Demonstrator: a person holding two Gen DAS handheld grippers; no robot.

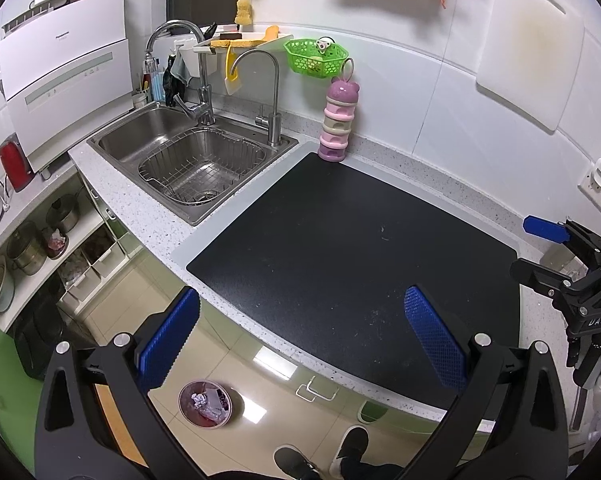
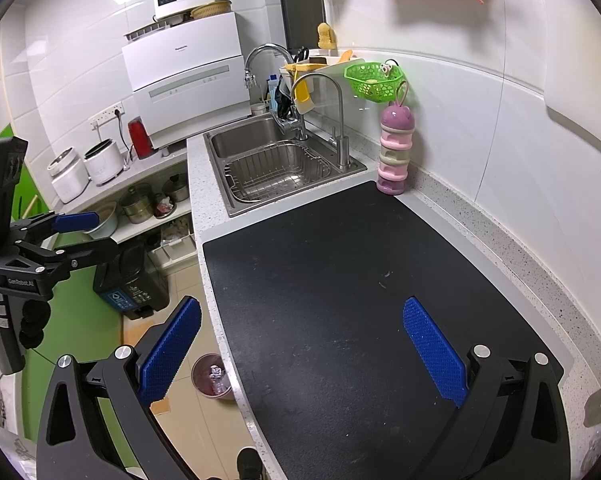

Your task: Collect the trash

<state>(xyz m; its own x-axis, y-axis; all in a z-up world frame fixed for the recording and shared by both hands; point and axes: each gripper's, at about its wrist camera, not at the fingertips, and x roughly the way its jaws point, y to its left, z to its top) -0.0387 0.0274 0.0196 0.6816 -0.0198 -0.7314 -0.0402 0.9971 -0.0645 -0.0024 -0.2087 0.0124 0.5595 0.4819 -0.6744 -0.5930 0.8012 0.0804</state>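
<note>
My left gripper (image 1: 300, 340) hangs above the front edge of the counter, tilted down, its blue textured pads (image 1: 434, 338) spread wide with nothing between them; one finger sits over the floor, the other over the large black rectangular mat (image 1: 352, 248). My right gripper (image 2: 300, 348) hovers over the same mat, jaws equally wide and empty, touching nothing. Each gripper shows at the edge of the other's view, both well apart.

Below the left gripper, on the beige tiled floor, stands the small round pinkish trash bin (image 1: 205, 403), holding crumpled paper and wrappers. From the right wrist view it sits just beside the counter's front edge. The mat itself carries only a few tiny specks.

Lettering on the right gripper's black body reads "DAS" in the left wrist view; the left gripper's body shows a word I cannot fully make out.

Further on, the stainless steel double sink (image 1: 188, 160) holds a wire drain basket (image 1: 200, 170). At the mat's far corner stands a pink and purple stacked bear-topped container (image 1: 337, 122), touching the wall. A green plastic basket (image 1: 315, 58) hangs above it. Beyond the sink sits a white countertop dishwasher (image 1: 64, 80); its brand text is too small to read.
</note>
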